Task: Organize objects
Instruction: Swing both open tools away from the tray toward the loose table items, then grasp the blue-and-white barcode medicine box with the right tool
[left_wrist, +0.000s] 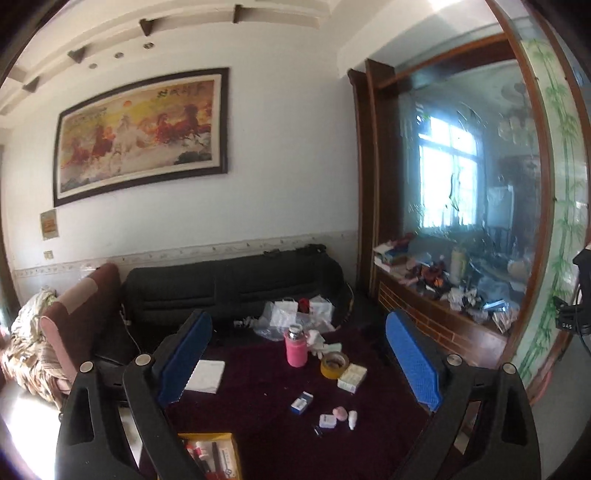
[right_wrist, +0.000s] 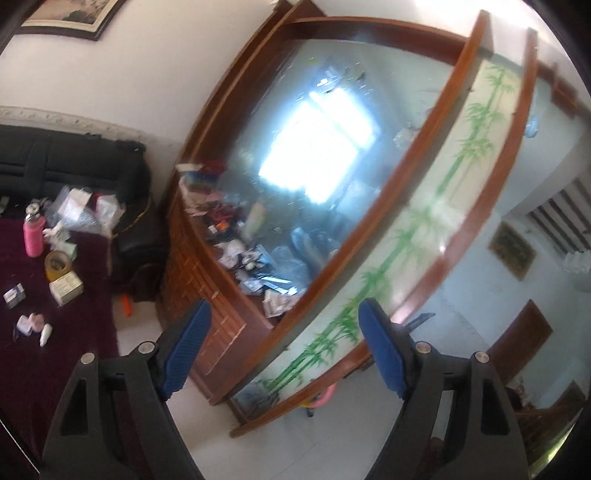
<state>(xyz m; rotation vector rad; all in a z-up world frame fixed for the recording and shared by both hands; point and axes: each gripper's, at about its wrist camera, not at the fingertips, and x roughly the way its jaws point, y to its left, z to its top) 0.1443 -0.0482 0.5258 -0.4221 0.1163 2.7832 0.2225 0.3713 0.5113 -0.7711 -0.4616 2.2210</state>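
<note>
Ribbed blue pads on the left gripper stand spread wide, jaws empty, above the plum velvet bench; right gripper likewise gapes. Beyond: small white cartons, a yellow tape roll, then the cylindrical pink flask.

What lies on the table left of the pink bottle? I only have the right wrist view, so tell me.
Observer: A white booklet lies flat on the purple tablecloth, to the left of the pink bottle in the left wrist view.
Operator: Now report the table's near edge.
Observer: An open yellow box sits there with small items inside, partly hidden behind a finger of the left hand-held gripper.
Operator: Check that gripper's jaws.
Observer: They stand open, with nothing between them.
</note>
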